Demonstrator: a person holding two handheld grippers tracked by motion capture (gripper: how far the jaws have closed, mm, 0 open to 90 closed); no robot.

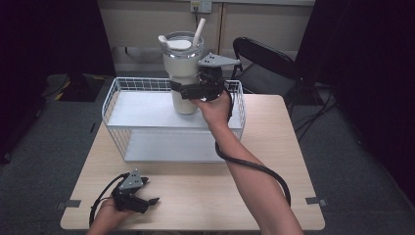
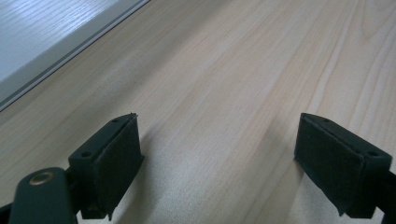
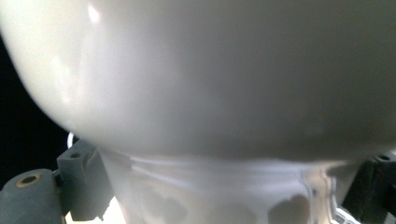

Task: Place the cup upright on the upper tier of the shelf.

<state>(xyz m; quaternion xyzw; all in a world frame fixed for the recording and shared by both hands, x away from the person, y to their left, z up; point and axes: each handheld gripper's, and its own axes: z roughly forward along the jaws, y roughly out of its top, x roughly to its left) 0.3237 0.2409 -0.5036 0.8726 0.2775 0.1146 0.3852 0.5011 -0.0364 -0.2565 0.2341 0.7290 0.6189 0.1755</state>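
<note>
We see the right gripper (image 1: 182, 90) with its fingers clamped around the cream tumbler (image 1: 182, 73), held over the wire rack's (image 1: 110, 95) top shelf at twelve o'clock. At seven o'clock, the left gripper (image 1: 152, 200) rests on the counter (image 1: 205, 196), fingers spread and empty.

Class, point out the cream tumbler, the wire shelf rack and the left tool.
Cream tumbler (image 1: 182, 68), high view, on its upper body.
Wire shelf rack (image 1: 110, 95), high view, on its left wire rim.
Left tool (image 1: 151, 200), high view, between its open jaw tips.
</note>
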